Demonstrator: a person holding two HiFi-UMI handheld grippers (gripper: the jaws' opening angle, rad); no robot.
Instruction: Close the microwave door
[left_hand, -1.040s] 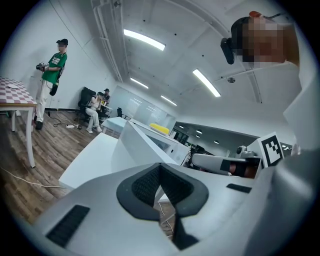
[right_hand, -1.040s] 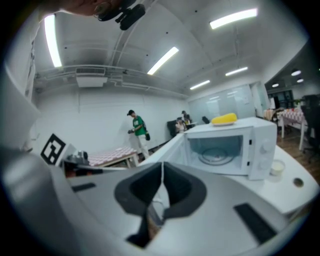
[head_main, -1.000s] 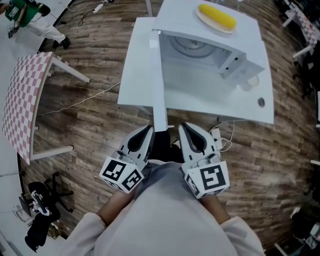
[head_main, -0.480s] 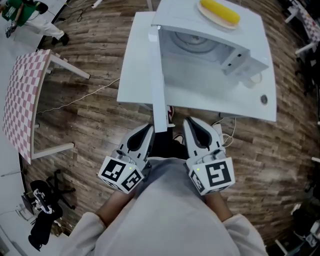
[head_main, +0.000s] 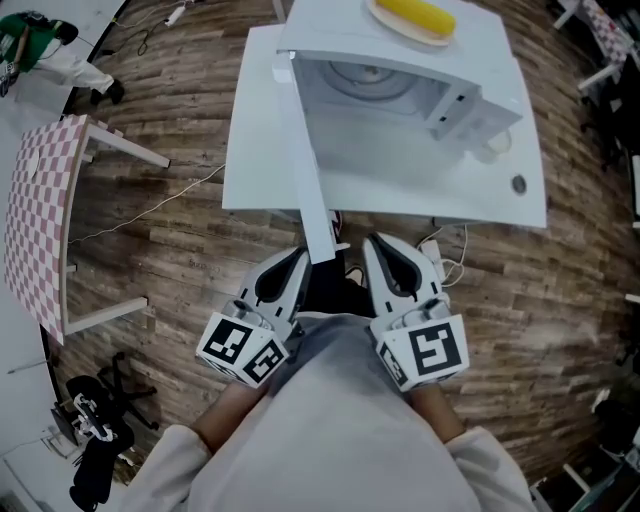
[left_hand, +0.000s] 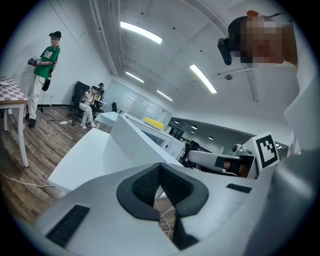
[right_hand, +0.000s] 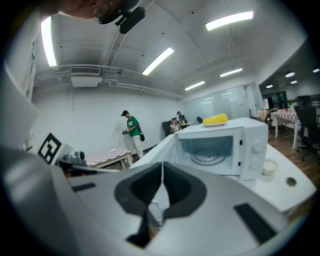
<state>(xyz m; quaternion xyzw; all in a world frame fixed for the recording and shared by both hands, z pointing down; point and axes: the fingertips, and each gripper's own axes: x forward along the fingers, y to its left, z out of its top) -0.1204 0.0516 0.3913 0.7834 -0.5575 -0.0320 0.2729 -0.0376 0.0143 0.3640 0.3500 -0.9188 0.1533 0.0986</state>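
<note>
Left tongs (head_main: 290, 268) and right tongs (head_main: 385, 262) sit low by the body, each pressed together on nothing, probably poised to push. White microwave door (head_main: 305, 170) is wide open, its tip reaching past the desk (head_main: 255, 180) near edge, between them. Microwave (head_main: 400, 85) sits toward the far edge, turntable showing.

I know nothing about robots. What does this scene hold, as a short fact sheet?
microwave: on the white table, only its turntable inside
door: wide open, free edge toward the person
on top: yellow corn cob on a plate
left gripper: shut, empty, near the body
right gripper: shut, empty, near the body
closing: not yet begun
</note>
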